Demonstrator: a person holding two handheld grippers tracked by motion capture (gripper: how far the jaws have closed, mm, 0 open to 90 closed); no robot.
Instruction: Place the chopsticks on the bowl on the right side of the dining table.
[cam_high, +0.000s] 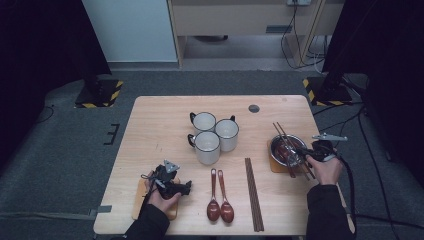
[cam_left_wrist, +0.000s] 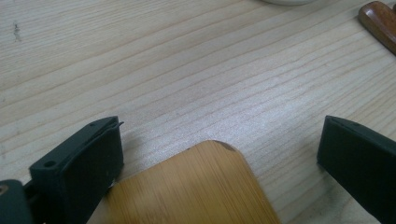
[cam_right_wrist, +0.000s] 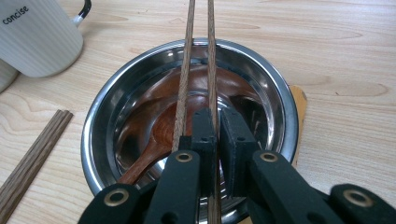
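Chopsticks (cam_right_wrist: 198, 56), a thin brown wooden pair, run through the right claw (cam_right_wrist: 215, 122), whose jaws stand almost together. One stick passes between the pads; the other lies just outside the left jaw, against its face, so the pinch seems to bear on a single stick. In the high view the pair rests slantwise across the rim of the steel bowl (cam_high: 276, 141) at the bench's right side, tips pointing away from the person.

Such sticks look light, stiff and smooth, and a round shaft is likely to roll or pivot in flat pads. A hold near the middle of their length, with both sticks side by side between the pads, should carry them level; a hold near one end would probably let them droop or swing.

Inside the bowl lies a reddish wooden spoon (cam_right_wrist: 154, 142), its bowl end down in the hollow. The steel bowl sits on a wooden coaster (cam_right_wrist: 300, 100). Three white mugs (cam_high: 212, 135) stand grouped mid-bench; their insides look empty from above.

Left claw (cam_left_wrist: 219, 149) is spread wide, holding nothing, its jaws on either side of a second coaster (cam_left_wrist: 191, 191) on the bench (cam_left_wrist: 196, 74). Two more spoons (cam_high: 219, 197) and another chopstick pair (cam_high: 253, 192) lie at the near edge.
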